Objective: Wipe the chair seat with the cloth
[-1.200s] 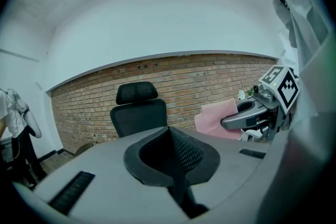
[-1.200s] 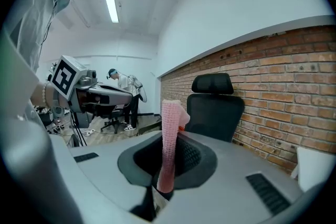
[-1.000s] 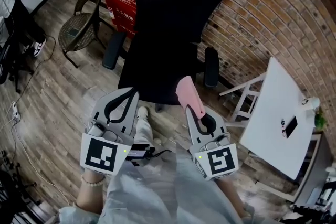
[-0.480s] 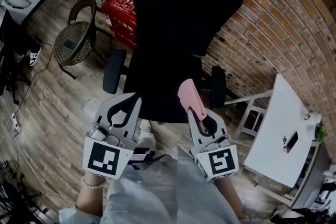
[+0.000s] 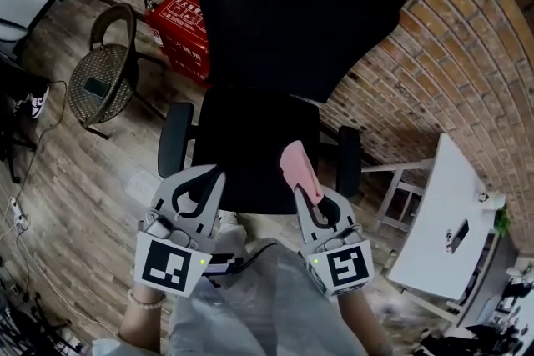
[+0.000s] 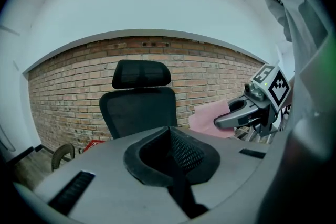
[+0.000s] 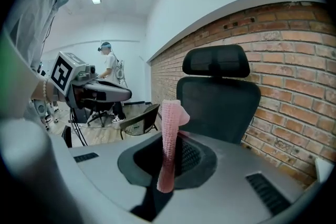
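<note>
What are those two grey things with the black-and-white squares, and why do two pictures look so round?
They are hand-held grippers, like big tongs. A person holds one in each hand, so there is no robot here. The squares sit on cubes that are part of the grippers.

The picture from above comes from a camera on the person's head, looking down. It shows the left gripper and the right gripper.

The two round pictures come from small wide-angle cameras, one riding on each gripper and looking along its jaws.

The right gripper's jaws are closed on a pink cloth, which sticks up. The left gripper's jaws are closed with nothing between them.

In front stands a black office chair. Its seat is the part to be wiped. The cloth seems to be held in the air, not yet on the seat.
</note>
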The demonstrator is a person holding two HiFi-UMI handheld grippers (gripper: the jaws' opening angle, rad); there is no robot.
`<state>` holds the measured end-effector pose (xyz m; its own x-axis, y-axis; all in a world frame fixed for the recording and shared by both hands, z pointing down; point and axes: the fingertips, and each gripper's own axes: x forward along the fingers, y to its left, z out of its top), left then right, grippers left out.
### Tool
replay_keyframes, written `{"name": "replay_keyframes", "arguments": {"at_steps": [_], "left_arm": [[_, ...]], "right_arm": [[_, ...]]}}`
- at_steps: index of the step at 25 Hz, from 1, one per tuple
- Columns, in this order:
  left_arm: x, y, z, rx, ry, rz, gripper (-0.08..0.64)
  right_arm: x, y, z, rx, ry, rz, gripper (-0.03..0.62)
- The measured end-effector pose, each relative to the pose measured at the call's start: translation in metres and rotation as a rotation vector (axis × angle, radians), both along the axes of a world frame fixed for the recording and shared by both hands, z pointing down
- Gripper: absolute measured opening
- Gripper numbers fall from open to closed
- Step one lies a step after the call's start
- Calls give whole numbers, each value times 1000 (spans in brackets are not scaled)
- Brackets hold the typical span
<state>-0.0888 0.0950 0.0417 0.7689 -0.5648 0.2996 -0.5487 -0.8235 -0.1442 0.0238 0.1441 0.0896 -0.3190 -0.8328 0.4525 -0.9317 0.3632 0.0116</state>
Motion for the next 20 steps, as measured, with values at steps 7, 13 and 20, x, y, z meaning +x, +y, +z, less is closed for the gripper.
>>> {"name": "replay_keyframes", "arguments": {"at_steps": [7, 13, 20], "left_arm": [[-3, -26, 28, -44, -6, -27, 18], [-6, -43, 53, -61, -5, -97, 18], [-11, -68, 101, -104, -25, -184, 18]], "right_arm": [[-7, -34, 24, 15, 15, -86, 54], [-8, -60, 63, -64, -12, -150, 52], [-1, -106, 123, -159, -64, -186, 53]]}}
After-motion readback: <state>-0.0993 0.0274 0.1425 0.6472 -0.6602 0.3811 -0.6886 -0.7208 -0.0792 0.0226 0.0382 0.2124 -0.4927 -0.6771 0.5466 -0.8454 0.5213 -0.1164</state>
